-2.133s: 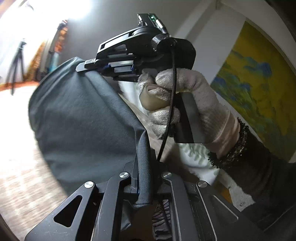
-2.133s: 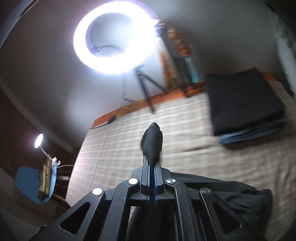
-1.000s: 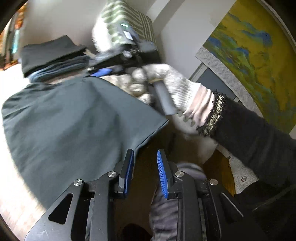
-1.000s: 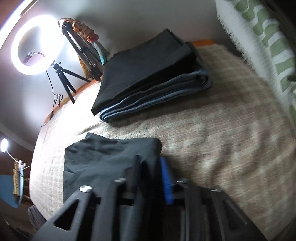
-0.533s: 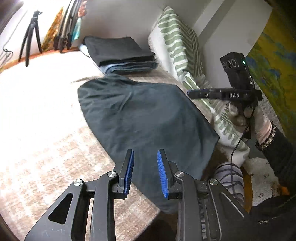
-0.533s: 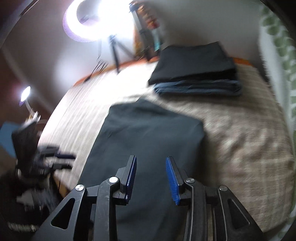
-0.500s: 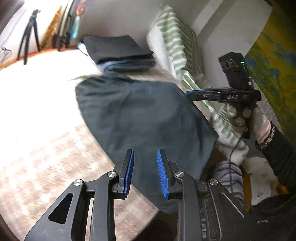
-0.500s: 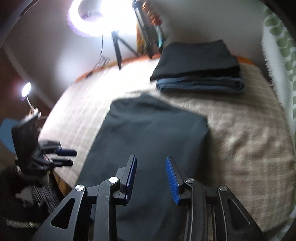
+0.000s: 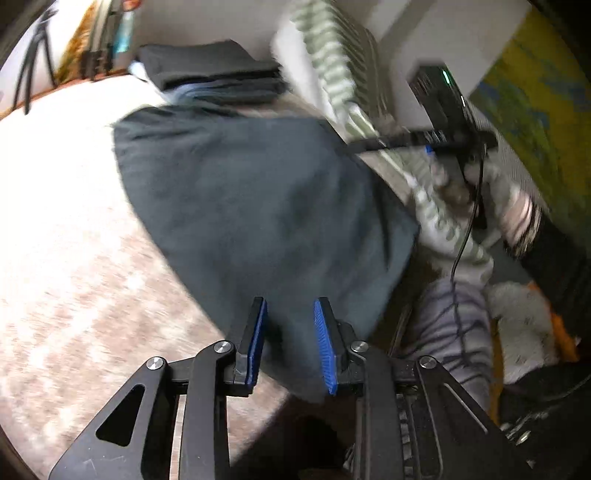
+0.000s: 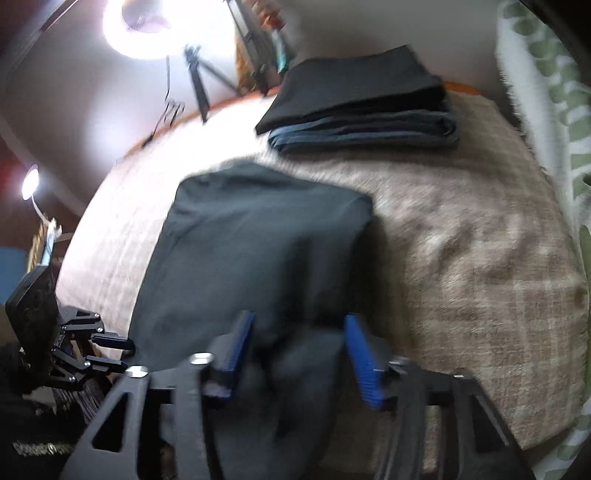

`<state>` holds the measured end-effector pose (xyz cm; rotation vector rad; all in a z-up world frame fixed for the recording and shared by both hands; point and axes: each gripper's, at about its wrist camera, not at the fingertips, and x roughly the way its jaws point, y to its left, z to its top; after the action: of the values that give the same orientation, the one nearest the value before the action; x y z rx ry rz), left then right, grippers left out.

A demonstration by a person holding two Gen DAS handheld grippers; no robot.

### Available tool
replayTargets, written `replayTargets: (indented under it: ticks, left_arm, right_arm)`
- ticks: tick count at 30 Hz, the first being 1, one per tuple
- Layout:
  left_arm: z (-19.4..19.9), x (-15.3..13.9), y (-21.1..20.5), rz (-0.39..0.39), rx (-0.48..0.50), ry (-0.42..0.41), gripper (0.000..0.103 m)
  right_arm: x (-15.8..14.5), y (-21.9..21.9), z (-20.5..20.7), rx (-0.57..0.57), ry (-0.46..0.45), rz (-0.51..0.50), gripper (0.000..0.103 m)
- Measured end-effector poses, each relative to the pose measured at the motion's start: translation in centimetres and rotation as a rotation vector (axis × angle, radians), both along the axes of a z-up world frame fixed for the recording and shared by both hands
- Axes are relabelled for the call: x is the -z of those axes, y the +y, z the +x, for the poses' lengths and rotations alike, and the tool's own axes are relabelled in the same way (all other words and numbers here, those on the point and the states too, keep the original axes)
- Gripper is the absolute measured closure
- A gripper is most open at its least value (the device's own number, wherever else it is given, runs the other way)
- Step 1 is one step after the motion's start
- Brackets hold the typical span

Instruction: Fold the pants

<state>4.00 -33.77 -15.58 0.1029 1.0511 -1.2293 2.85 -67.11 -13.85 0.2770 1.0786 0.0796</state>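
Dark pants (image 9: 258,206) lie spread on the bed (image 10: 480,258), near end drooping over its edge, so both grippers (image 9: 288,343) (image 10: 299,354) hover there, jaws opening, gripping nothing, probably to fold again.

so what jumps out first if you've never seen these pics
The dark pants lie spread over the near part of the plaid bed cover, with both grippers' blue-padded jaws opening above their near edge, gripping nothing. Behind them sits a folded stack of clothes, and a ring light glares at the far left.
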Motion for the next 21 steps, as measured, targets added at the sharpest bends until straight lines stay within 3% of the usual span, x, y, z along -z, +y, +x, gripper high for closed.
replayTargets:
  ticks: [2,4,7,12,21]
  left_arm:
    - [2.1,-0.6,1.0,-0.042,-0.062,0.041,0.048]
    - [4.2,-0.9,1.7,-0.069,-0.125,0.091,0.047]
    - [7.2,-0.3,2.1,-0.091,-0.196,0.177,0.047]
    - [9.7,1.8,1.5,-0.069,-0.228,0.268,0.047]
    - [10.8,2.3,0.4,-0.091,-0.203,0.286,0.047]
  right_arm:
    - [0.1,-1.3,0.0,0.027,-0.019,0.061,0.023]
    - [1.0,-3.0,0.2,0.04,-0.018,0.186,0.021]
    - [2.5,-4.3,0.5,0.07,-0.003,0.259,0.021]
    - [5.0,-5.4,0.5,0.078,-0.015,0.377,0.019]
    - [6.9,-5.1,0.5,0.055,-0.081,0.491,0.018]
